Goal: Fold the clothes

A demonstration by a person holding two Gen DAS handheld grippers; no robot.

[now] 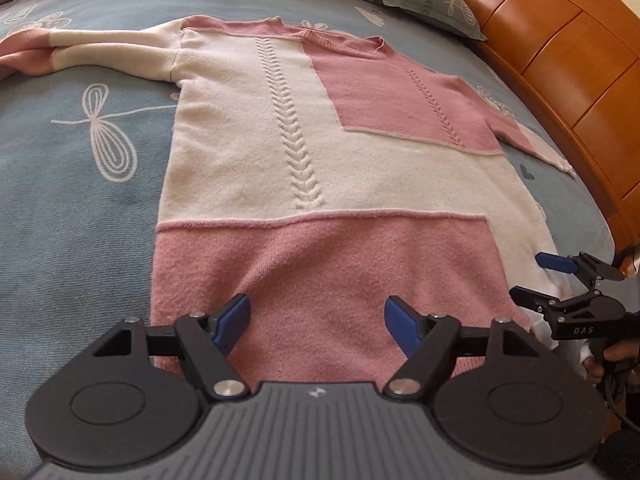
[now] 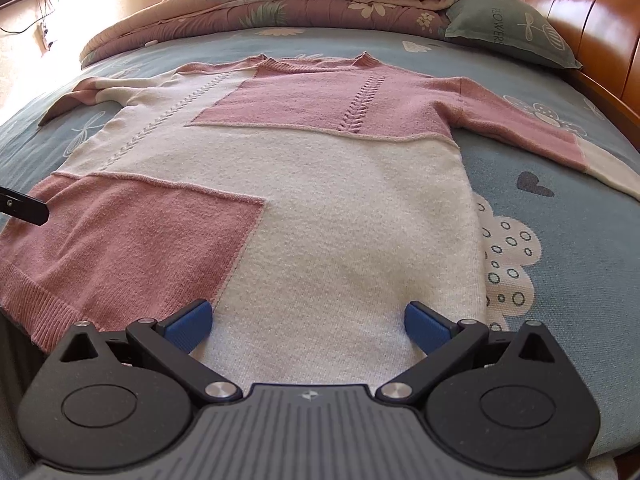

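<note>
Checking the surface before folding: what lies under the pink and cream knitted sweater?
The pink and cream knitted sweater lies flat on a blue bedsheet printed with white flowers, which shows all around it. Anything beneath the knit itself is covered.

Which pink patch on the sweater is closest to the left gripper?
The wide pink knitted patch along the sweater's bottom hem, right under the left gripper and its open blue fingers. The other pink patch sits far off, up by the neckline.

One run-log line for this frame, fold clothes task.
stage: pre-grasp | pink-and-cream knit sweater: flat, unfolded on blue patterned bedspread | left gripper: open over pink hem | right gripper: open over cream hem
</note>
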